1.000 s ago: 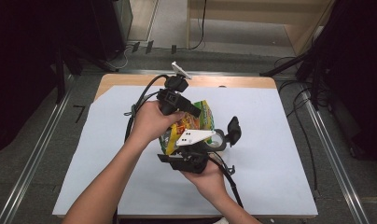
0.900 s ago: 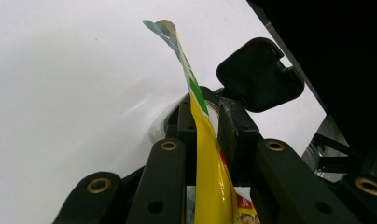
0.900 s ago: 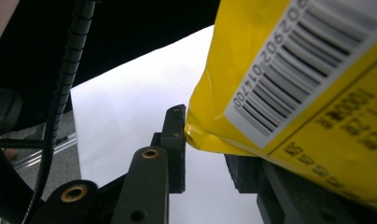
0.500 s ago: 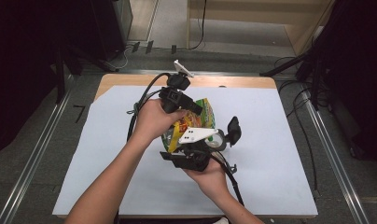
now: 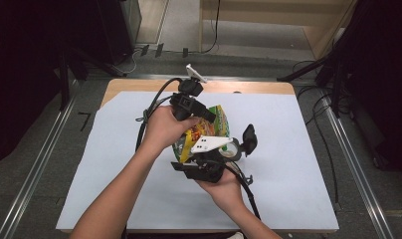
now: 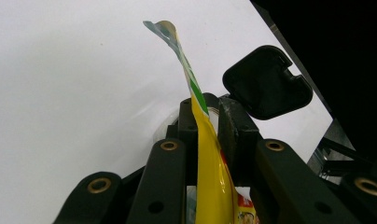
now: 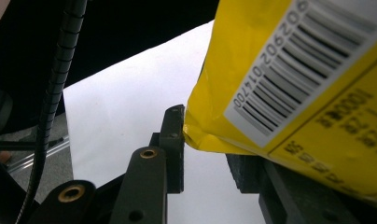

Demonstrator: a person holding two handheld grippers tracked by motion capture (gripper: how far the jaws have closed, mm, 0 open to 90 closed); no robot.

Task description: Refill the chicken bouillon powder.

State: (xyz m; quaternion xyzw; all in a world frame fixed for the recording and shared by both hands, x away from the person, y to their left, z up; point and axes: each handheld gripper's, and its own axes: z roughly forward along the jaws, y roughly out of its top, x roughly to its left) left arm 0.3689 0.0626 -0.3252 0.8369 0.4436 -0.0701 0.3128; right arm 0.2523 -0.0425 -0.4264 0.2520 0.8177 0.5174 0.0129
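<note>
A yellow and green snack bag (image 5: 220,122) is held up over the white table between both hands. My left gripper (image 6: 207,109) is shut on the bag's thin edge (image 6: 210,158), which stands up past the pads. In the high view this gripper (image 5: 211,119) comes in from the upper left. My right gripper (image 7: 209,140) is under the bag's barcode side (image 7: 294,93). The bag's corner rests against one pad (image 7: 175,135), the other jaw is mostly hidden behind the bag, and bare table shows between them. A clear container (image 5: 232,148) with an open black flip lid (image 5: 249,138) sits beside the bag.
A white sheet (image 5: 298,164) covers the wooden table (image 5: 139,84). Black cables (image 5: 151,107) trail from the grippers across the left and front. The flip lid (image 6: 266,81) lies just past my left jaws. Metal rails and dark floor surround the table.
</note>
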